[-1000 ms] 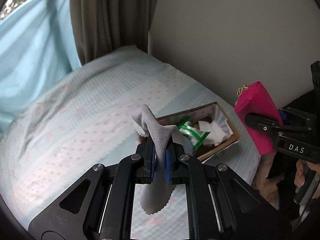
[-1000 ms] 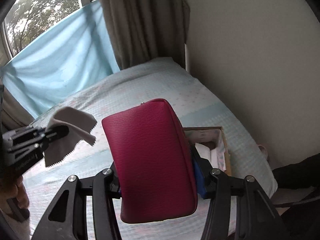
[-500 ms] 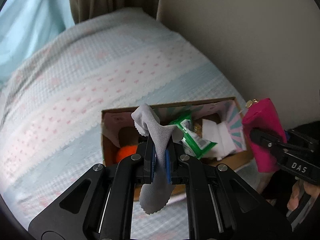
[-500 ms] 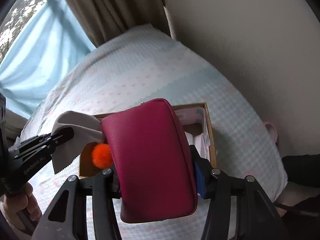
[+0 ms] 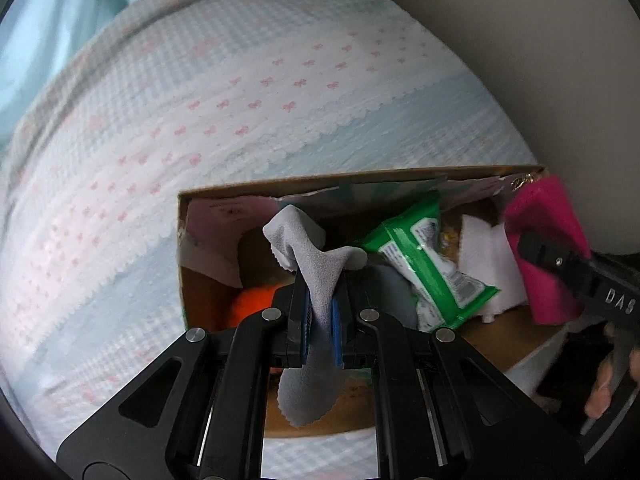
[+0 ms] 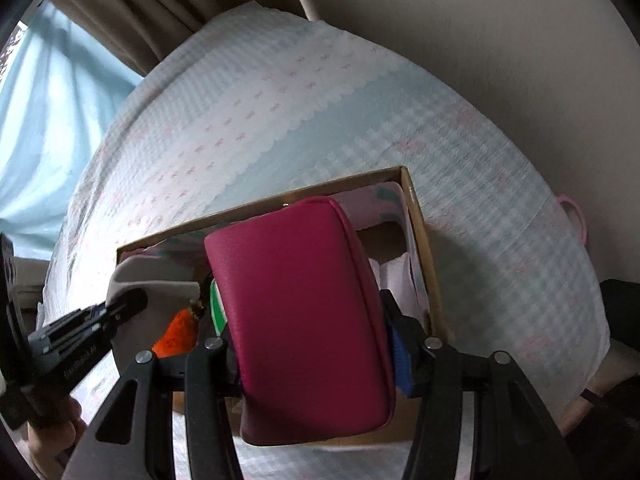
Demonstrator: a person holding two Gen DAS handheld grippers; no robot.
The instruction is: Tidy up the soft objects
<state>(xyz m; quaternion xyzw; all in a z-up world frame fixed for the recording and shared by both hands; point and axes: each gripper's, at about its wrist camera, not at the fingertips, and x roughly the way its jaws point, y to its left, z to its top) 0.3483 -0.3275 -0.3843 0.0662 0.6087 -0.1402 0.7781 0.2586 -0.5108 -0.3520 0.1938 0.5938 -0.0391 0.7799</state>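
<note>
Crowding is the risk: left gripper clamped on cloth, right gripper clamped on pouch, both over the full box, so either may spill out.

Soft daylight is coming through the curtain at the upper left and leaving the bedspread bright and pale, while the wall is falling into grey shade. The box is casting a soft shadow to its right, and its inside is sitting dim. Fisheye distortion is bending both views into a dark vignette at the corners, and motion blur is smearing the bedspread's weave near the right edge.
</note>
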